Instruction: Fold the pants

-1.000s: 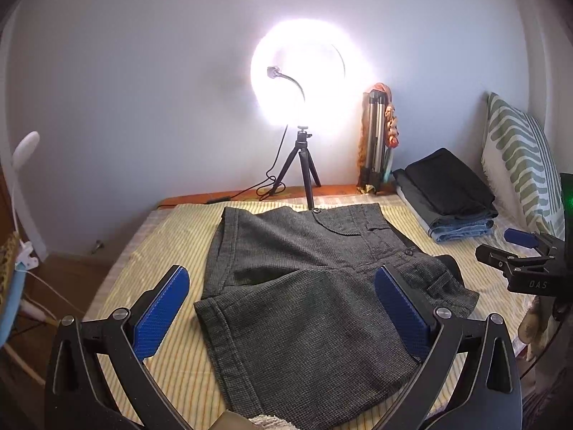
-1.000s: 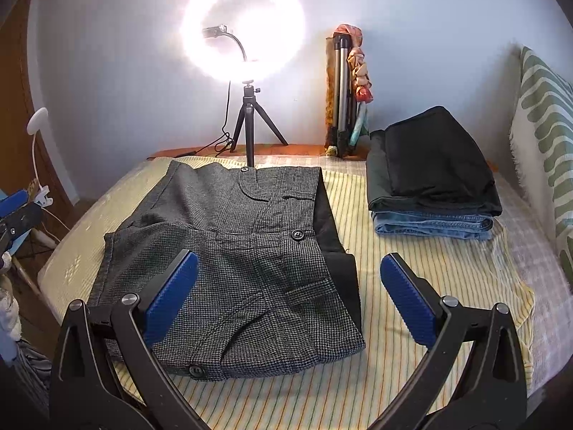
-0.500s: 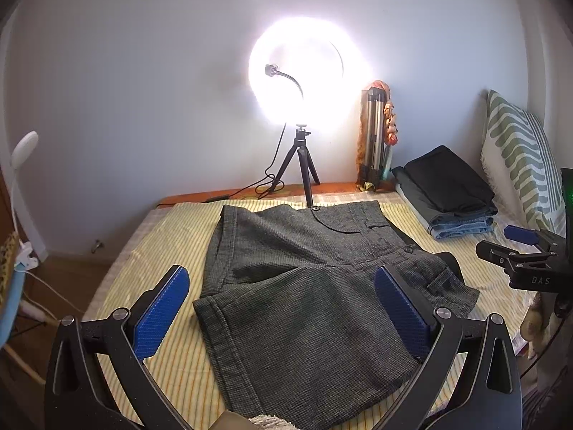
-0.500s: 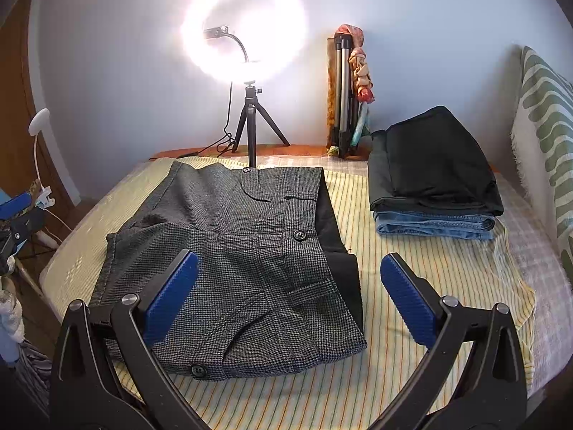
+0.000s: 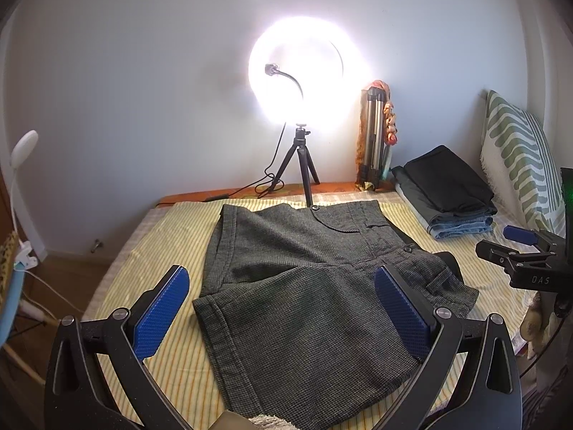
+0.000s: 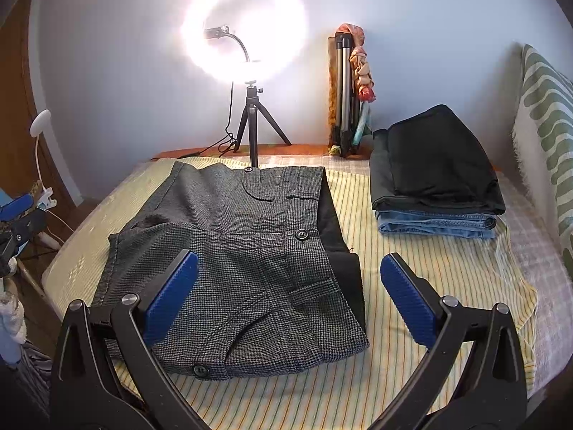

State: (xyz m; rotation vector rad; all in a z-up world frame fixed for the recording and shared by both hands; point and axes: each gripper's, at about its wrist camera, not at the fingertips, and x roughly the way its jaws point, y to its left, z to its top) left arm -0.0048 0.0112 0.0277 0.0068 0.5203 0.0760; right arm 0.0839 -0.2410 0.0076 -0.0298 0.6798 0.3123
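Grey houndstooth pants lie folded flat on the yellow striped sheet, a black lining showing along their right edge. My left gripper hovers open above the near hem, touching nothing. My right gripper is open too, held over the near right corner of the pants, nothing between its blue pads. The right gripper also shows at the right edge of the left wrist view, and the left gripper shows at the left edge of the right wrist view.
A stack of folded black pants and jeans sits at the back right. A lit ring light on a small tripod stands at the bed's far edge beside a folded tripod. A green-patterned pillow leans at right.
Both grippers have drawn back and up slightly from the pants; the pants lie as before.
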